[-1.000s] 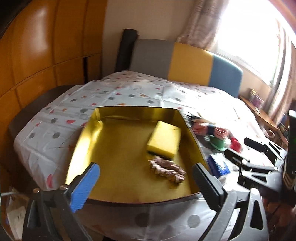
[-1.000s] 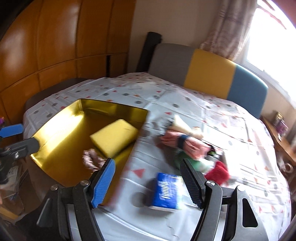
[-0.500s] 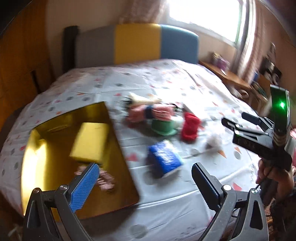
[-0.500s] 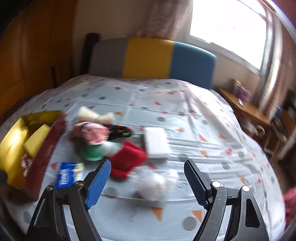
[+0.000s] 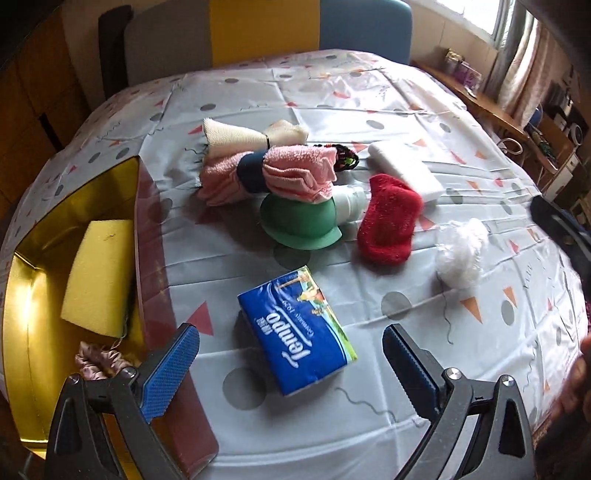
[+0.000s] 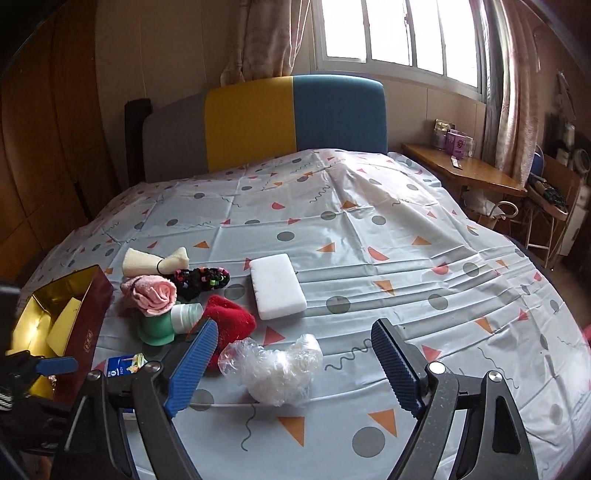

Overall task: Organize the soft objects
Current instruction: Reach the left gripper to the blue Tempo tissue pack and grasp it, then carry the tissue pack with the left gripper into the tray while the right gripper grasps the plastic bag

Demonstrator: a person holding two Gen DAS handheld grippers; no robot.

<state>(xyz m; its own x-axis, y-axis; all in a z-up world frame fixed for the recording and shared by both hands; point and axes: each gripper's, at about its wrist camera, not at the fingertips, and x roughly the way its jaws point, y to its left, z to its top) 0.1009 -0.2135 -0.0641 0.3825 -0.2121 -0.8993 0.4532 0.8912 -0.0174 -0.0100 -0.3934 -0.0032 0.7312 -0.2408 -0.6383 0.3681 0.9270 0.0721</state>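
Tissue pack [image 5: 297, 330] sits dead ahead betw. spread, empty L gripper [image 5: 290, 363] fingers, long axis slanting; R gripper [image 6: 291, 363] opening over clear wrap [image 6: 273, 365].

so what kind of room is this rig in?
Most likely a bedroom at home. The work surface looks like a bed under a patterned plastic sheet, with a padded grey, yellow and blue headboard behind it. A curtained window and a wooden side table stand nearby.
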